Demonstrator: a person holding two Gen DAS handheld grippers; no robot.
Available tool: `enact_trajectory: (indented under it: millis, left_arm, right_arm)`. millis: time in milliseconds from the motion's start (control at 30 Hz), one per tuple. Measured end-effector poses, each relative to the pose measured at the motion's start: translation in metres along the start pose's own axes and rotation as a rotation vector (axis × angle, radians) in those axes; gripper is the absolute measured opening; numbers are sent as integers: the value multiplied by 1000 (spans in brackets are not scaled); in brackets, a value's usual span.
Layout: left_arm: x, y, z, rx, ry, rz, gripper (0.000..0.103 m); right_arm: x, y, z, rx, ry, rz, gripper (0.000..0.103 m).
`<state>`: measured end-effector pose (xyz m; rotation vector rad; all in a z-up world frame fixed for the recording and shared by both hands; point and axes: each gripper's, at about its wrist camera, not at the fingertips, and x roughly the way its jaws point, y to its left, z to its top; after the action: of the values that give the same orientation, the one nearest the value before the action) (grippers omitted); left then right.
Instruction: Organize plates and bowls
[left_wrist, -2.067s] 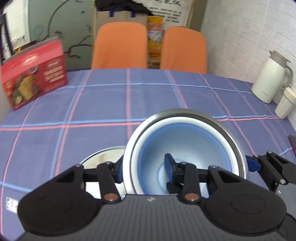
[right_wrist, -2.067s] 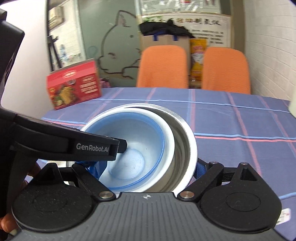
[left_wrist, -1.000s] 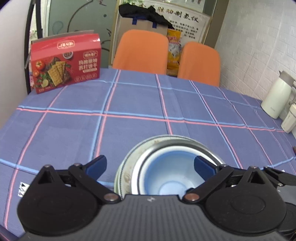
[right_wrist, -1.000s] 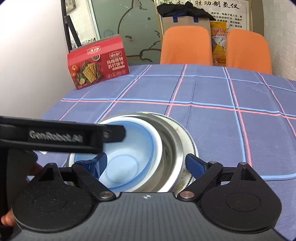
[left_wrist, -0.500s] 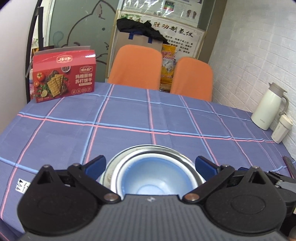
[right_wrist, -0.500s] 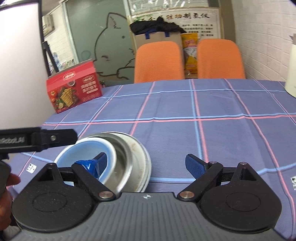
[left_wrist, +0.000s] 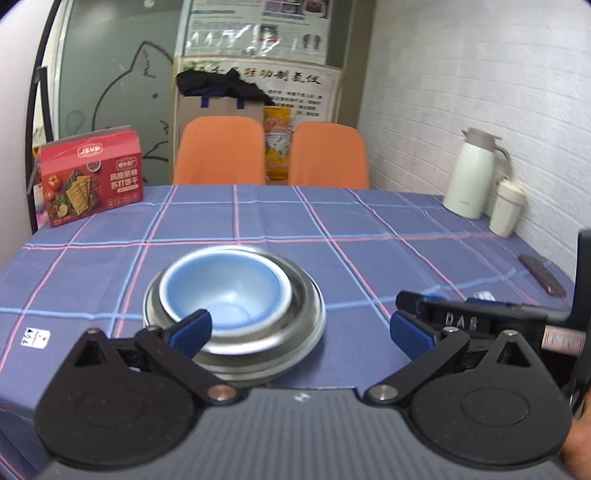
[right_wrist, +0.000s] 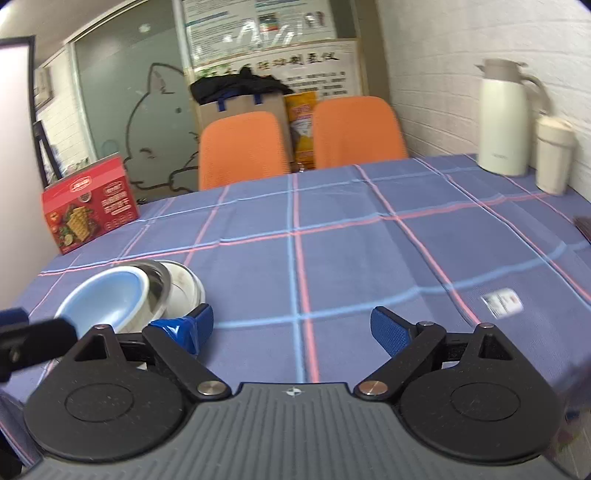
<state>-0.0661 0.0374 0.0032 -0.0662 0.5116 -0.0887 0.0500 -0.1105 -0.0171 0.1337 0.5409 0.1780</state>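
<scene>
Both tools are spread wide and hold nothing: the left tool (left_wrist: 299, 328) hovers just behind the stacked dishes, the right tool (right_wrist: 291, 328) to their right. A blue bowl (left_wrist: 225, 291) sits nested in a steel bowl (left_wrist: 295, 295) on a white plate (right_wrist: 186, 282) on the table (right_wrist: 351, 240). Far behind the stack stands a red cracker box (left_wrist: 90, 175); its Chinese lettering is too small to read.

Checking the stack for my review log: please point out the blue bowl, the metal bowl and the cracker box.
blue bowl (left_wrist: 225, 291), left wrist view, on its inner wall.
metal bowl (left_wrist: 306, 314), left wrist view, on its right rim.
cracker box (left_wrist: 92, 177), left wrist view, on its printed front face.
</scene>
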Motion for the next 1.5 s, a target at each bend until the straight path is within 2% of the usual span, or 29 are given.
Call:
enact_trajectory:
  millis: [100,200,367,667,800,1233,1333,1500]
  left_arm:
    - [2,-12,-17,33,31,21,102]
    - [6,-18,-27,40,66,12,102]
    - [11,-24,-46,71,82,22,102]
    - [16,-15,-67,23,92,69,102]
    - [14,-13,-68,26,84,104,102]
    - [11,-10,-53,13,61,100,102]
    - [12,-10,-53,16,66,104,102]
    - [12,-7,-53,7,69,107,102]
  right_arm:
    - [-9,-12,-13,52,-3,-32,80]
    - [-16,-19,-21,84,9,-47,80]
    - [-26,-19,-27,73,20,-128,80]
    - [-40,-17,-44,62,-4,-107,80]
    - [-41,-14,-45,55,14,-109,80]
    - [-43,5,-44,-52,12,-173,80]
    - [-44,4,-44,-57,2,-195,80]
    - [-44,2,-44,-43,6,-186,80]
